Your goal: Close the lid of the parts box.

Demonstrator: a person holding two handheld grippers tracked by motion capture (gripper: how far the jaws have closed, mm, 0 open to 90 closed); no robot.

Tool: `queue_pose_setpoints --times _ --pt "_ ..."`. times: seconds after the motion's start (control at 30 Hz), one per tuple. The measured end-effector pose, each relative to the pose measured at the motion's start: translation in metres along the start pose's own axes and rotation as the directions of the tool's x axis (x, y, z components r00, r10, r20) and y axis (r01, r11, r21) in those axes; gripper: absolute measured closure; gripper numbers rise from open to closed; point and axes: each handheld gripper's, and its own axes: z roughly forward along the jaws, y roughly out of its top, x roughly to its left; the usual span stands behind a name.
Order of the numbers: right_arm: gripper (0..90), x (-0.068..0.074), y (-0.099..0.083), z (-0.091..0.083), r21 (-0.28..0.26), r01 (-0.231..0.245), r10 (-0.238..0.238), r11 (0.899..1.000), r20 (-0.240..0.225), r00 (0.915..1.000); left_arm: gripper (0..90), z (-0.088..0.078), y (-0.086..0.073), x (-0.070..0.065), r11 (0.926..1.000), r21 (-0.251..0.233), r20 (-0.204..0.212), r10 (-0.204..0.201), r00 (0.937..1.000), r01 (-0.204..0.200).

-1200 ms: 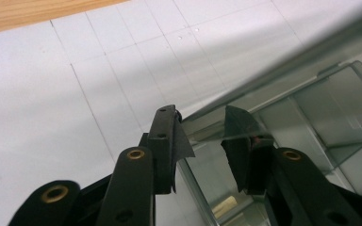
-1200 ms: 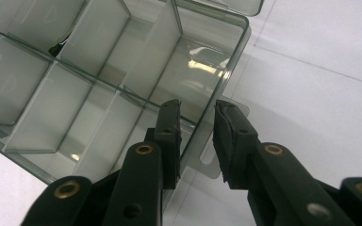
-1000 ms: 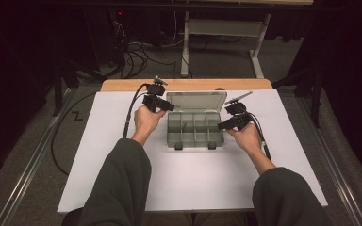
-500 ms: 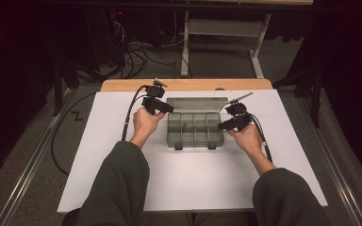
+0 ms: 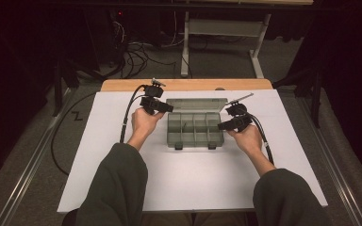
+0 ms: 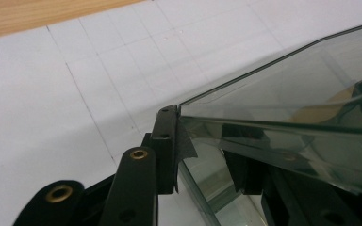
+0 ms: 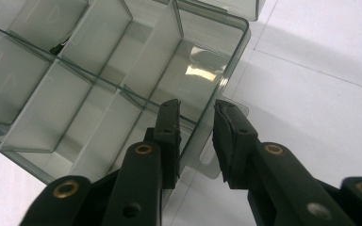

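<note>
Clamped on the lid (image 6: 287,80), the left claw (image 5: 168,108) has tipped it toward closing; the right claw (image 7: 196,113), apart, straddles the compartment box's (image 5: 195,140) wall.

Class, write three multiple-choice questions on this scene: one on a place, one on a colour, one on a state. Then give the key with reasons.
1. Where does the compartment box stand?
A. on the floor
B. on the white sheet
C. on a chair

2. What colour is the strip at the table's far edge?
A. wood brown
B. blue
C. red

3. How is the lid?
A. shut and latched
B. taken off and laid aside
C. raised open

Key:
1 B: the compartment box sits on the white sheet.
2 A: the strip is bare wood.
3 C: the lid stands open behind the compartments, with its corner in the left gripper.
</note>
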Motion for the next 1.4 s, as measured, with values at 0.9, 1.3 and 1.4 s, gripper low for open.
queue_pose_setpoints --times 0.9,1.3,1.4 --pt "90.0 -0.008 -0.004 -0.043 -0.162 0.066 -0.066 0.985 0.007 0.9978 65.0 -0.007 -0.010 -0.009 0.9950 0.030 -0.024 0.096 0.9951 -0.095" --pt "90.0 -0.004 -0.002 -0.049 -0.187 0.087 -0.090 0.978 -0.009 0.9959 65.1 -0.007 -0.020 -0.012 0.9921 0.055 -0.006 0.113 0.9935 -0.113" --pt "90.0 -0.004 -0.002 -0.050 -0.188 0.087 -0.091 0.978 -0.014 0.9957 65.1 -0.007 -0.021 -0.012 0.9907 0.061 -0.007 0.122 0.9925 -0.121"
